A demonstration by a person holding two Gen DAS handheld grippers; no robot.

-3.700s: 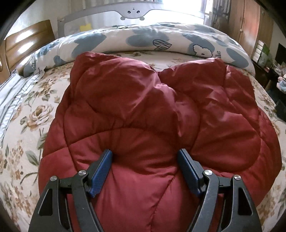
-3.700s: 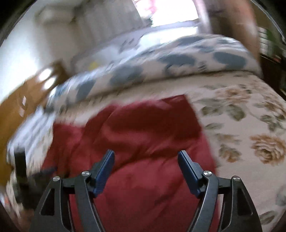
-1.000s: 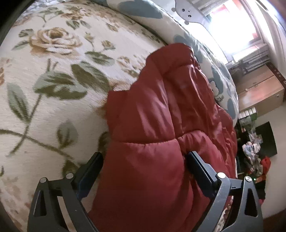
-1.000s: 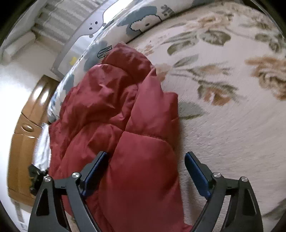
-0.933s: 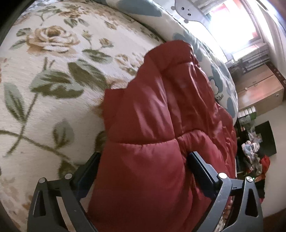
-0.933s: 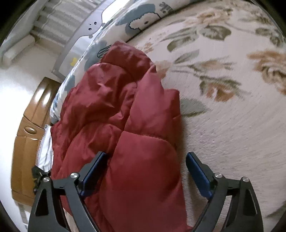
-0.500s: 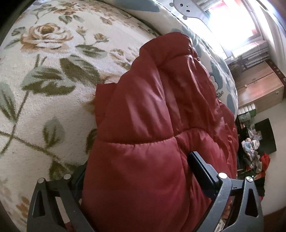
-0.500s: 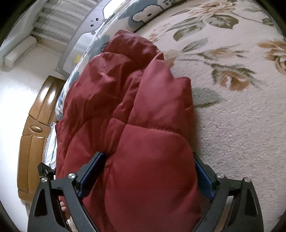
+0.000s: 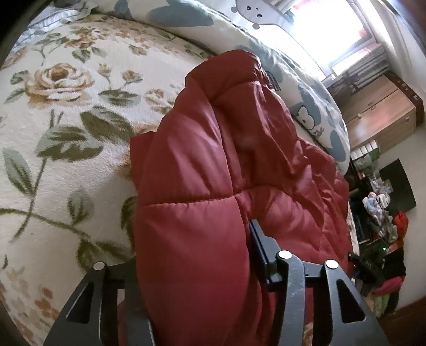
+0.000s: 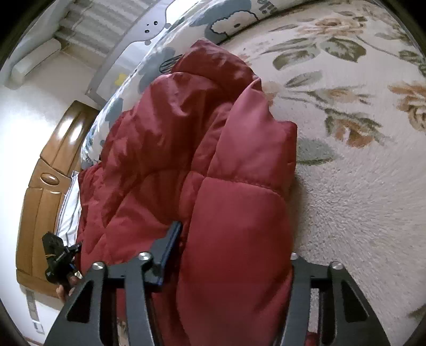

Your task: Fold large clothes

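From the left wrist camera, the left gripper [image 9: 191, 268] has a puffy edge of the red quilted jacket [image 9: 239, 170] bulging up between its fingers; its jaws are closing, the blue pad of the one finger [image 9: 257, 247] pressed into the padding while the other finger is hidden behind the red cloth. The jacket lies bunched on the floral bedspread [image 9: 66, 127], running away from the gripper toward a rolled blue-and-white duvet [image 9: 314, 106] at the far edge of the bed. Beyond the bed stand a bright window [image 9: 327, 34] and a wooden cabinet [image 9: 378, 111], with a heap of clothes [image 9: 383, 239] low at the side; whether that heap sits in any basket or box is too small and dim to tell. From the right wrist camera, the right gripper [image 10: 234, 250] holds the opposite padded edge of the same jacket [image 10: 186, 138], its jaws closing as well: one blue-padded finger [image 10: 170, 244] digs into the fold, the other is covered by the bulging cloth. The bedspread [image 10: 359, 159] is bare beside the jacket, the duvet [image 10: 218, 21] lies past it, and a wooden headboard [image 10: 45, 191] stands behind. Low at the far edge of the jacket the other gripper [image 10: 57, 255] shows small and dark, with fingers of a hand [image 10: 65, 286] around its grip.
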